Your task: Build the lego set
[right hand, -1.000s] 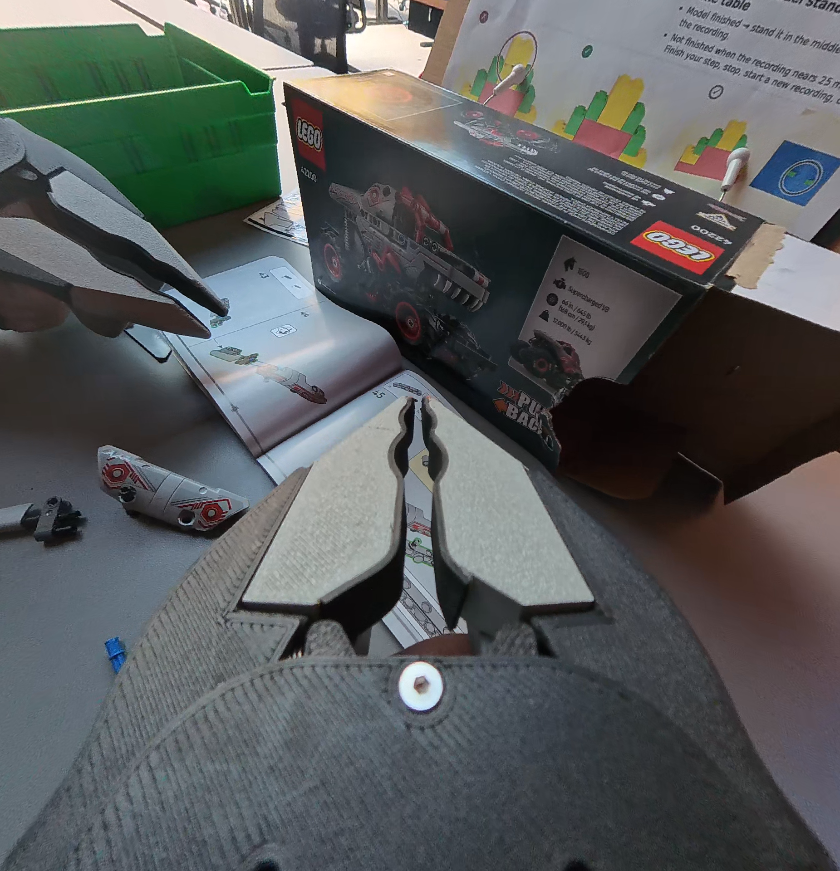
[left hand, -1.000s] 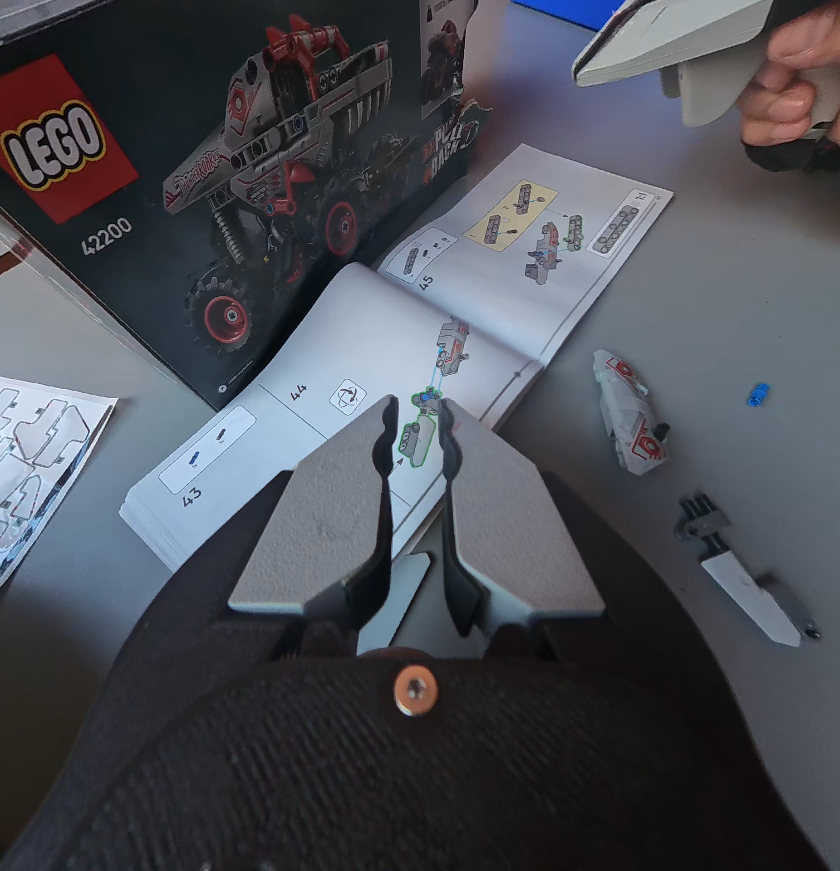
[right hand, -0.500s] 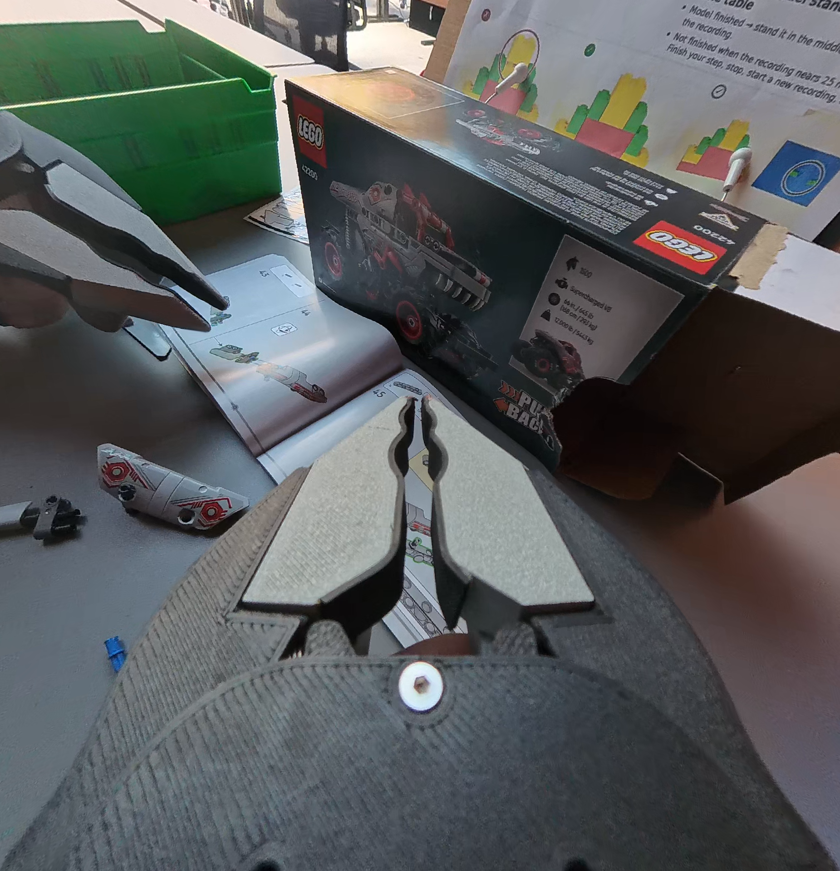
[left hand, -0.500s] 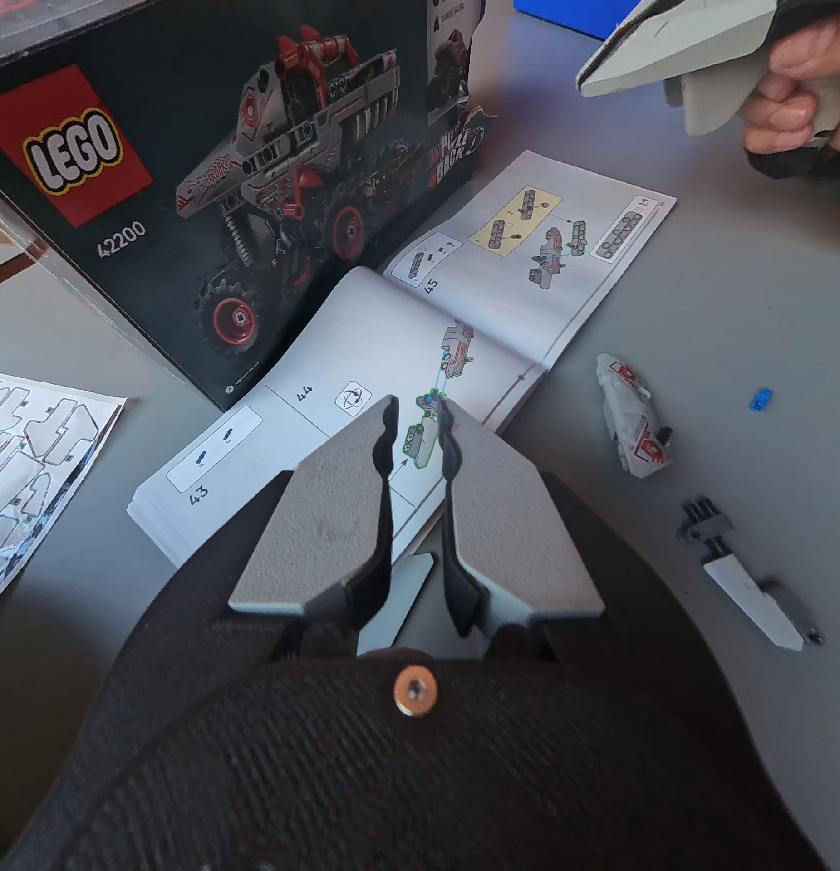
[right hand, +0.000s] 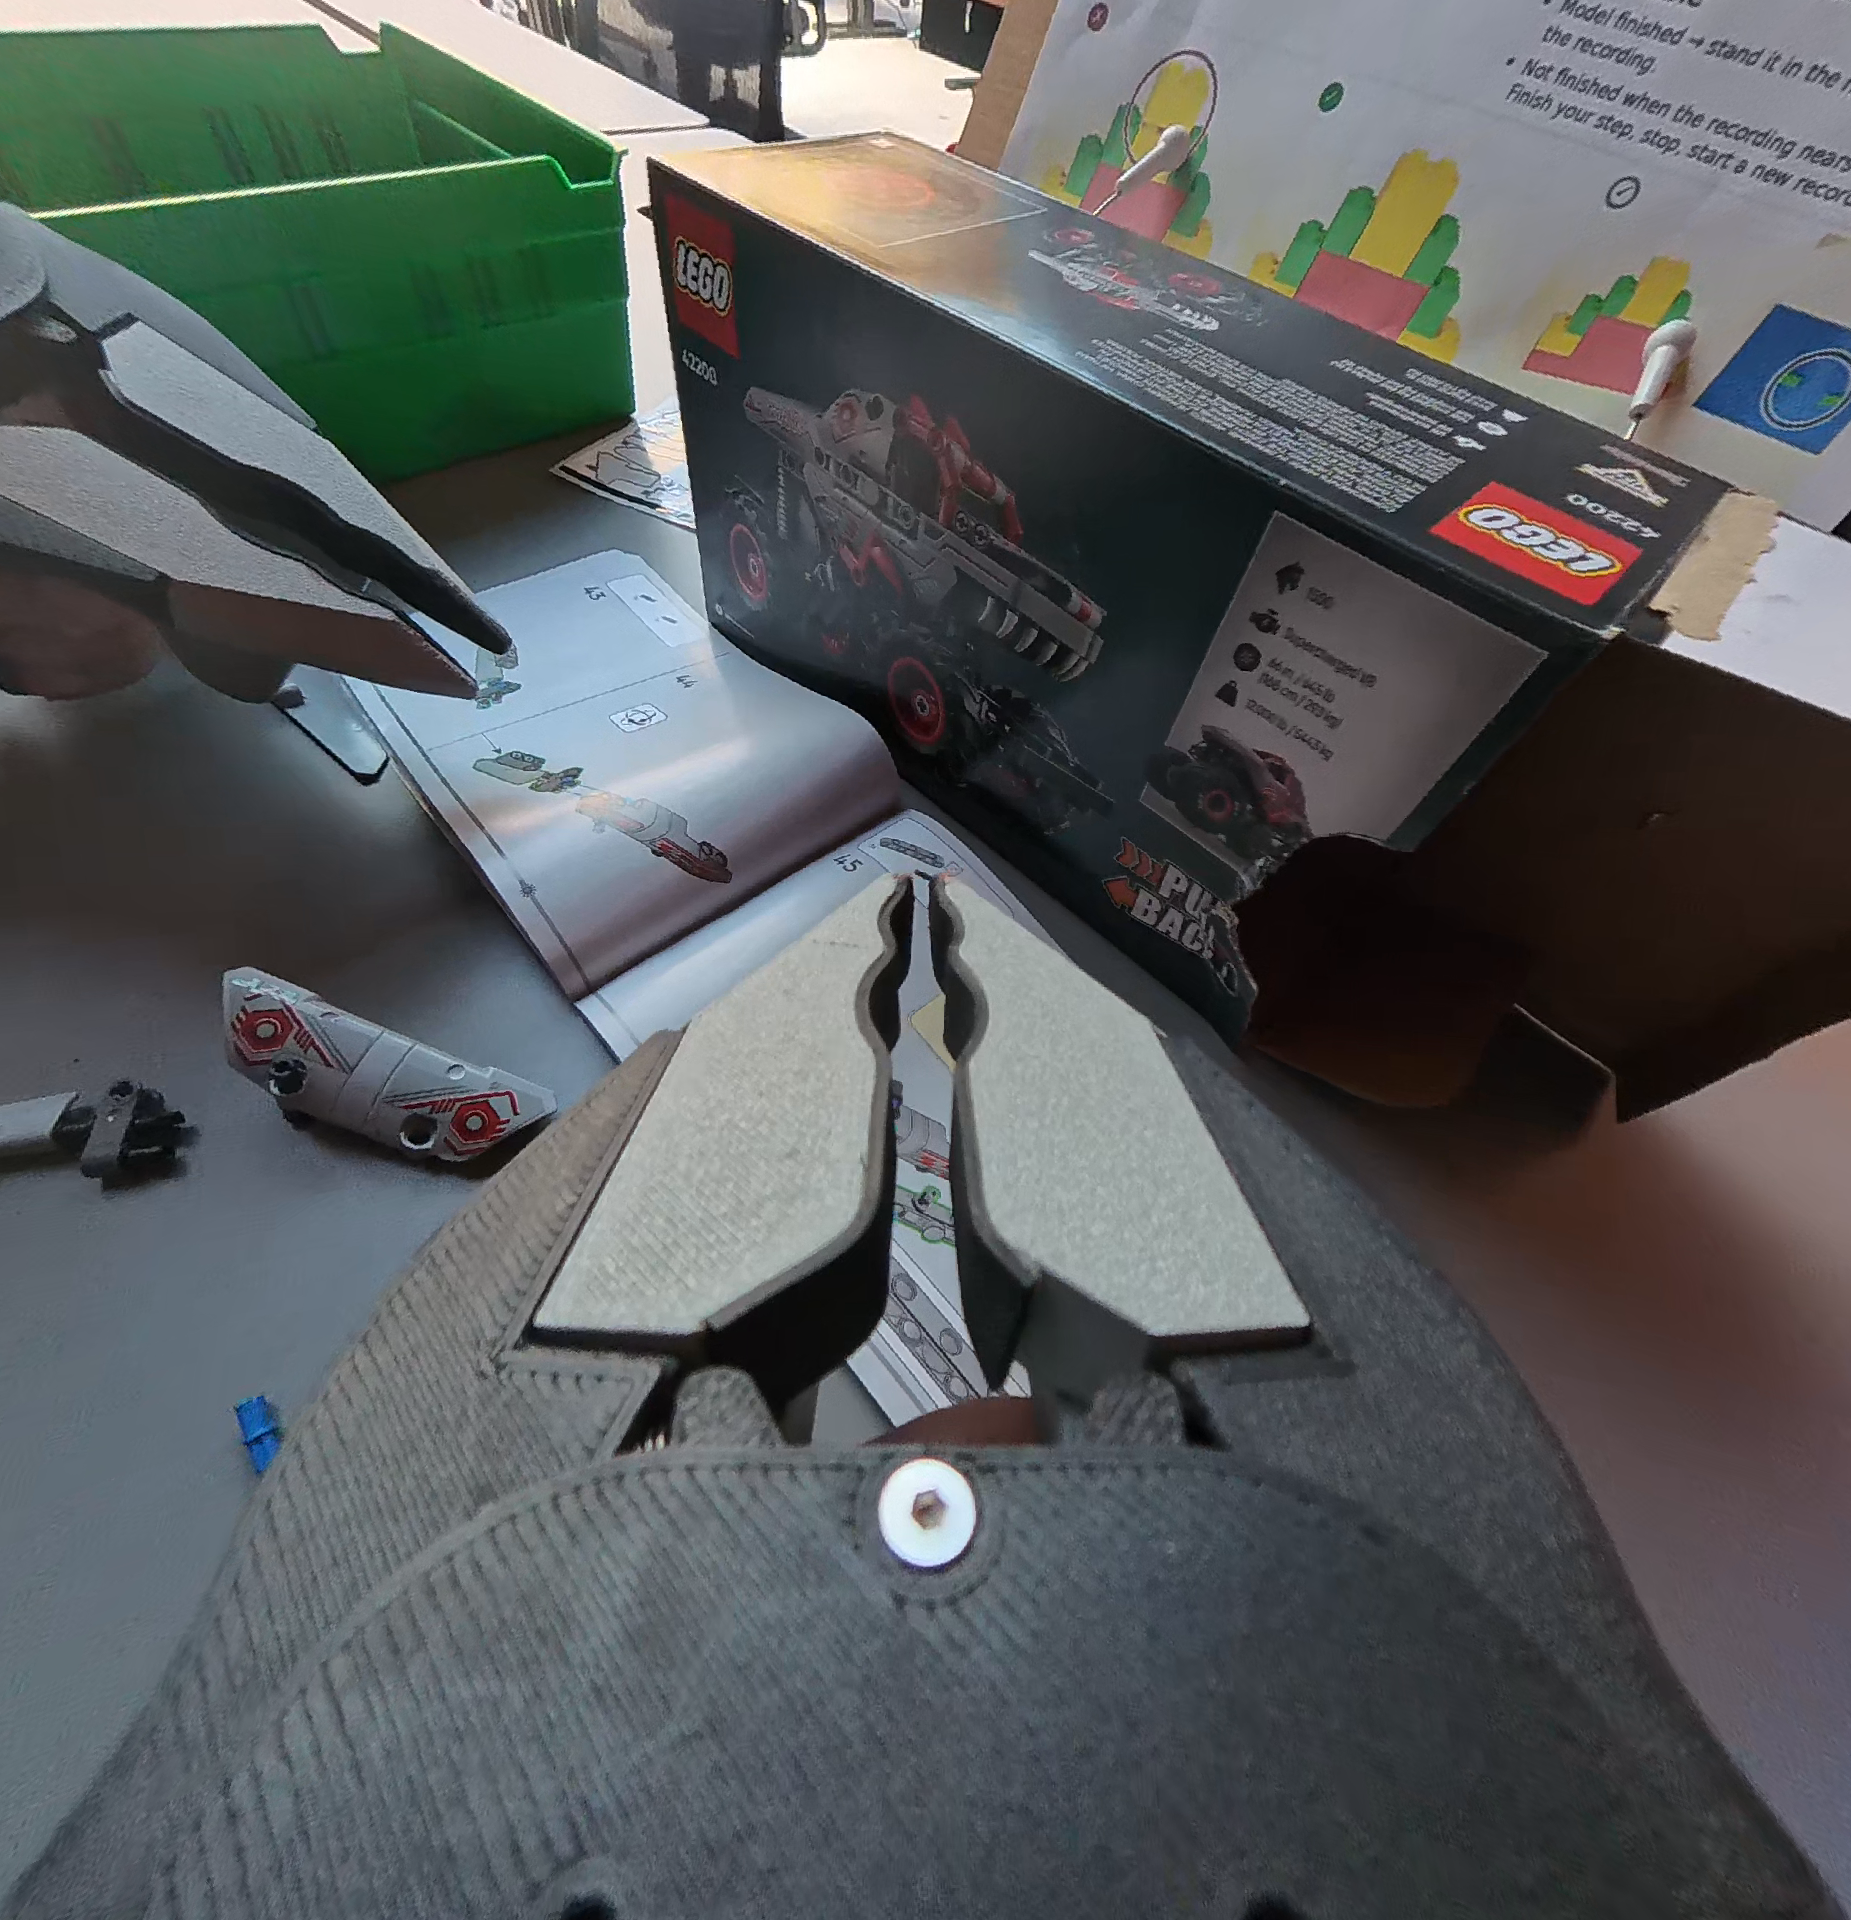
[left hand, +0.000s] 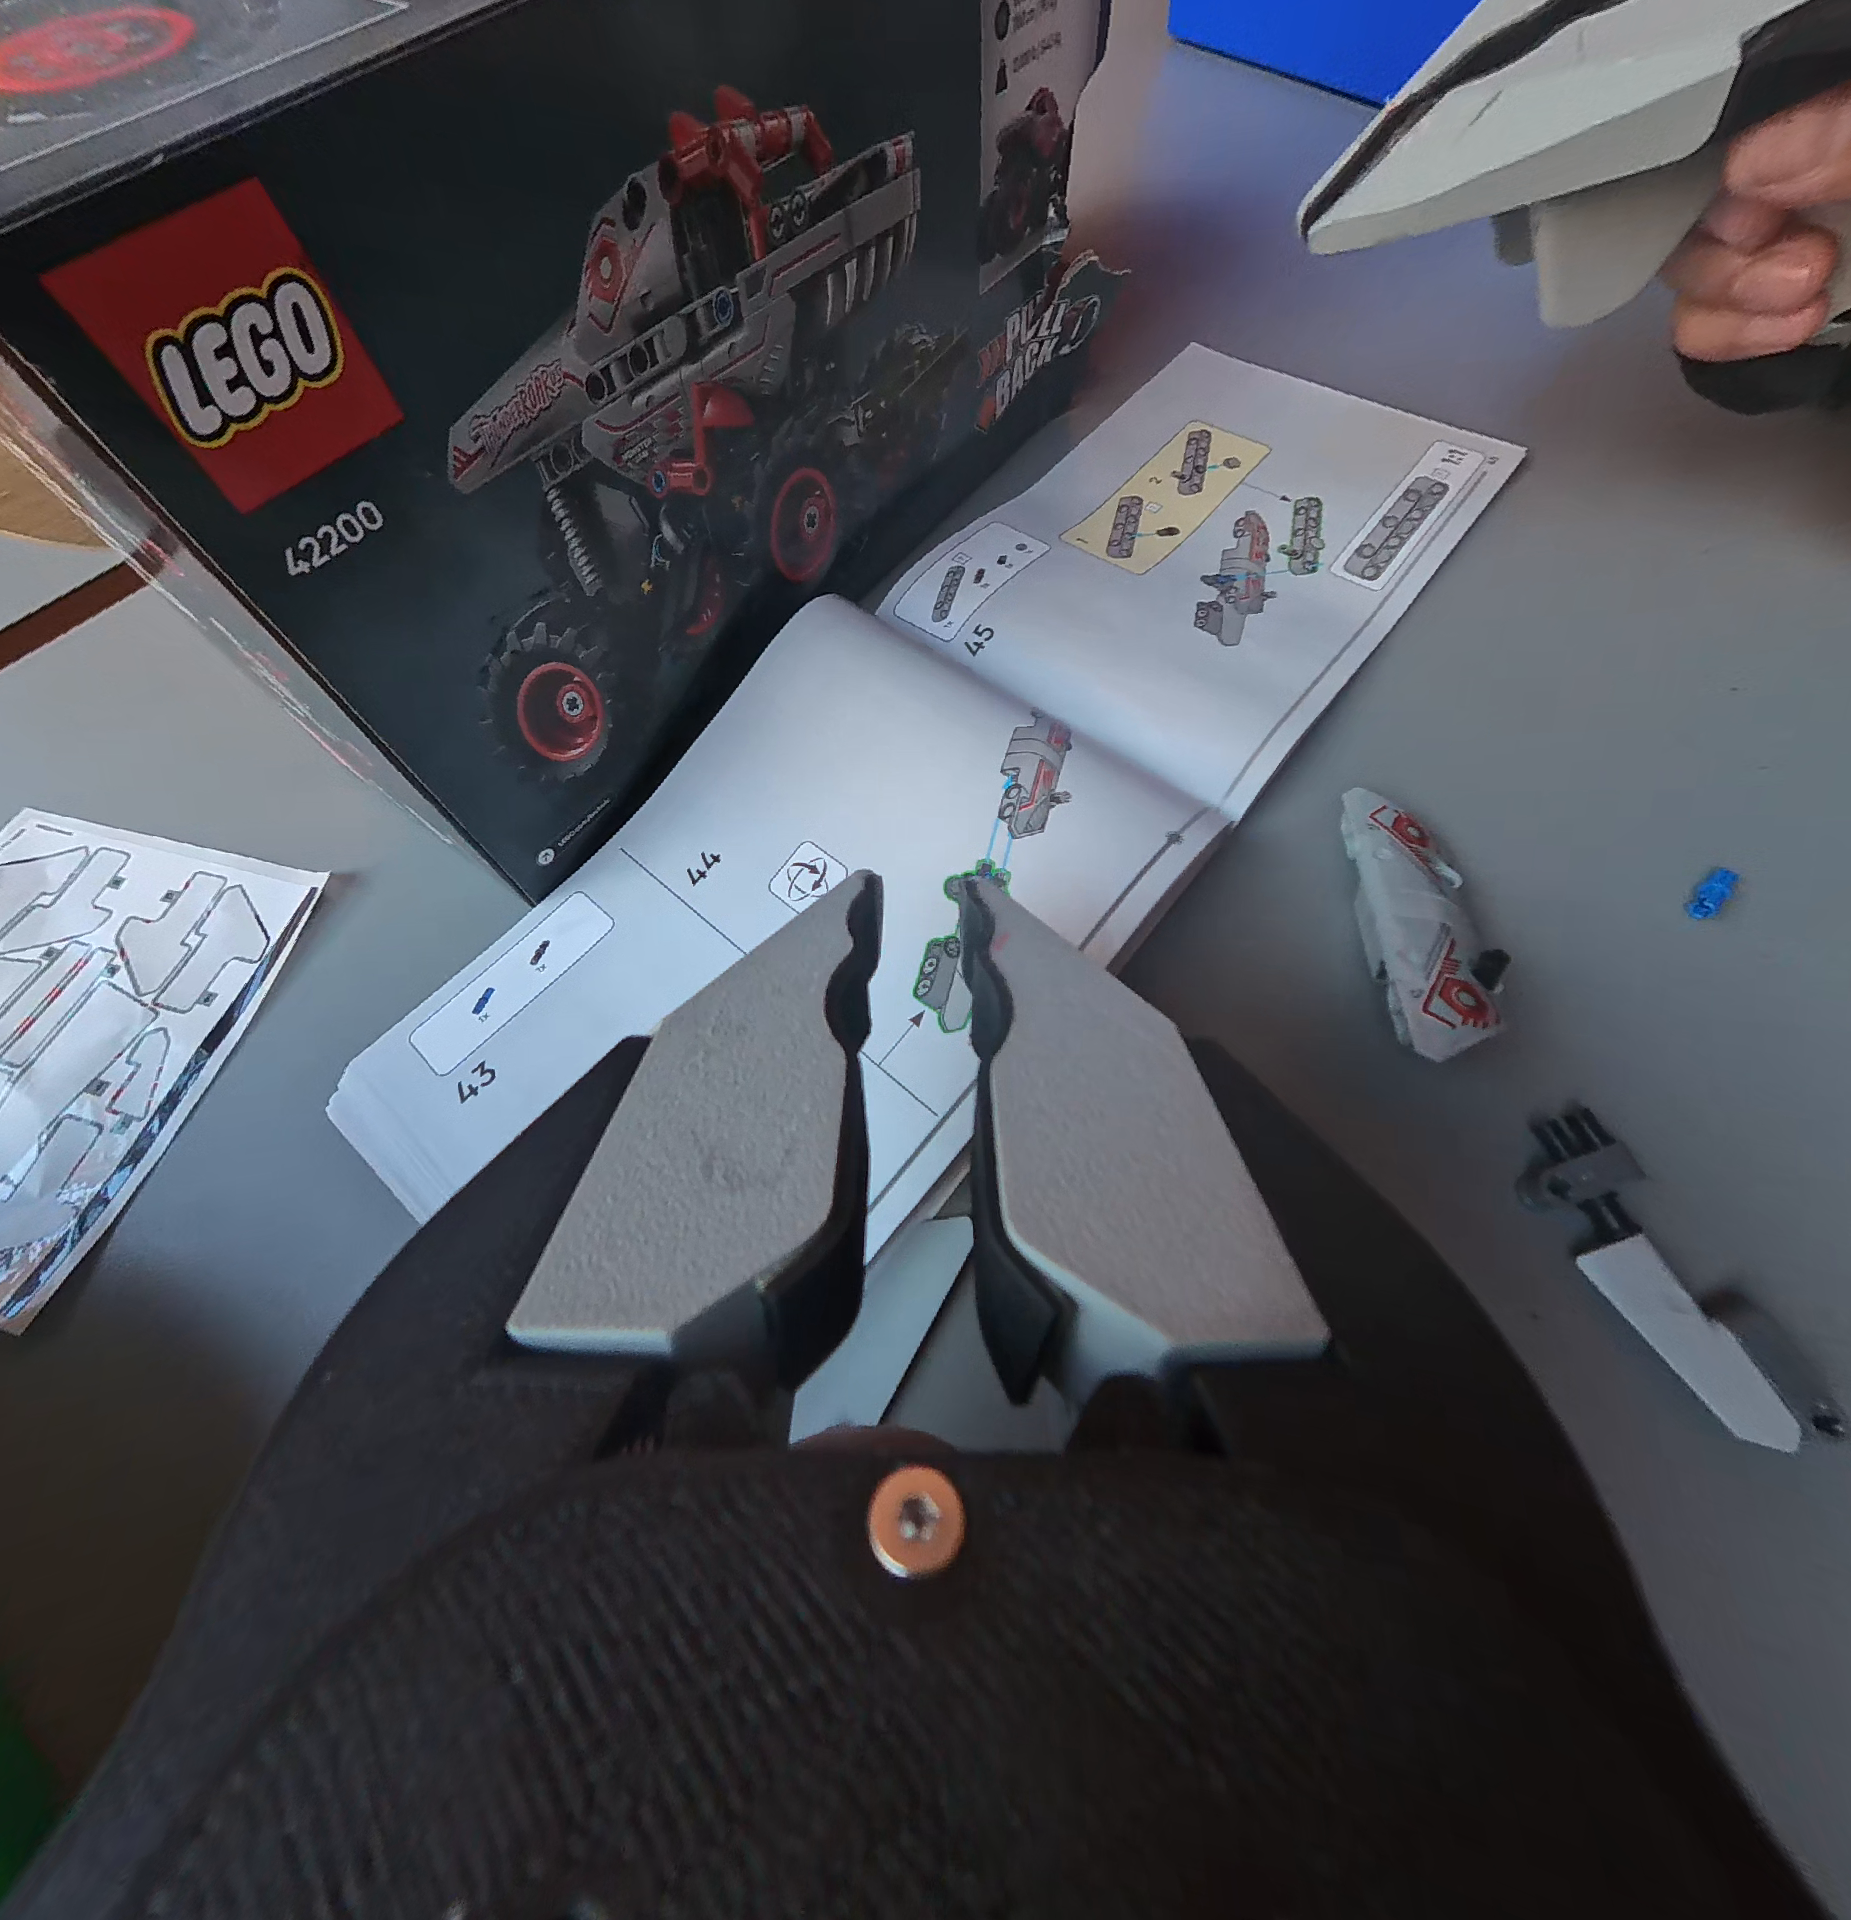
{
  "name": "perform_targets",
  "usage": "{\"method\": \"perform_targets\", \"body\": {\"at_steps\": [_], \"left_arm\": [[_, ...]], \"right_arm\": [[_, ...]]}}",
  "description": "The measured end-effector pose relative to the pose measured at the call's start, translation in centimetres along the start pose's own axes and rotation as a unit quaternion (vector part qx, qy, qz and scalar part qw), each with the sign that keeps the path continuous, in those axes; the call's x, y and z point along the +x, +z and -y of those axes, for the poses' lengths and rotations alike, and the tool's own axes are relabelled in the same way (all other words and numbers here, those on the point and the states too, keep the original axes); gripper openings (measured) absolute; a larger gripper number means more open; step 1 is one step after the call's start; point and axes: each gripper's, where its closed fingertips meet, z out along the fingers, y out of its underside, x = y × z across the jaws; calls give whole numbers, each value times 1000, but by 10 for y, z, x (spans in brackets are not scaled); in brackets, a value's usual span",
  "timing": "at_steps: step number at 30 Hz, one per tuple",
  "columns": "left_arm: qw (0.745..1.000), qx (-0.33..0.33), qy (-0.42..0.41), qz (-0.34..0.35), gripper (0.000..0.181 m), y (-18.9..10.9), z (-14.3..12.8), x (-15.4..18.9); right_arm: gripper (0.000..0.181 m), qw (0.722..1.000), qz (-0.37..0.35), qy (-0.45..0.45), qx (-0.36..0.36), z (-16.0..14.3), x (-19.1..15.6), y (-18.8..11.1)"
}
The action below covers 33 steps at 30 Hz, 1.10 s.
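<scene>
The open instruction booklet lies on the grey table against the dark set box. My left gripper hovers over the booklet's left page, slightly open and empty. My right gripper is shut and empty above the booklet's right page. It also shows at the top right of the left wrist view. A grey-white panel assembly with red stickers lies right of the booklet. A small blue pin and a grey blade piece with a black connector lie near it.
A sticker sheet lies left of the box. A green bin stands behind it. An open brown cardboard box and a poster stand at the back right. A flat grey piece lies under the left gripper. There is about 15 cm between the tips of the two grippers. The small blue pin sits 15 cm or so from the ends of my right fingers. Look for it in the right wrist view too.
The left gripper has drifted slightly over the booklet. The right gripper has hardly moved. Nothing was picked up or let go.
</scene>
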Motion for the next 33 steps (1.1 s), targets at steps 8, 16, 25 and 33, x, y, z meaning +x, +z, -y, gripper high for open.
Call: {"method": "perform_targets", "body": {"at_steps": [8, 16, 25, 33], "left_arm": [[997, 49, 15, 50, 5, -14, 17, -13], [987, 117, -15, 106, 5, -41, 37, -38], [988, 125, -22, 86, 6, -39, 32, -33], [993, 111, 4, 32, 6, -56, 1, -24]], "right_arm": [[3, 997, 63, -46, 18, 6, -32, 3], [11, 976, 190, -96, 43, 9, -86, -3], [22, 947, 305, -92, 51, 3, -130, -13], [25, 944, 305, -126, -1, -23, -141, 2]]}}
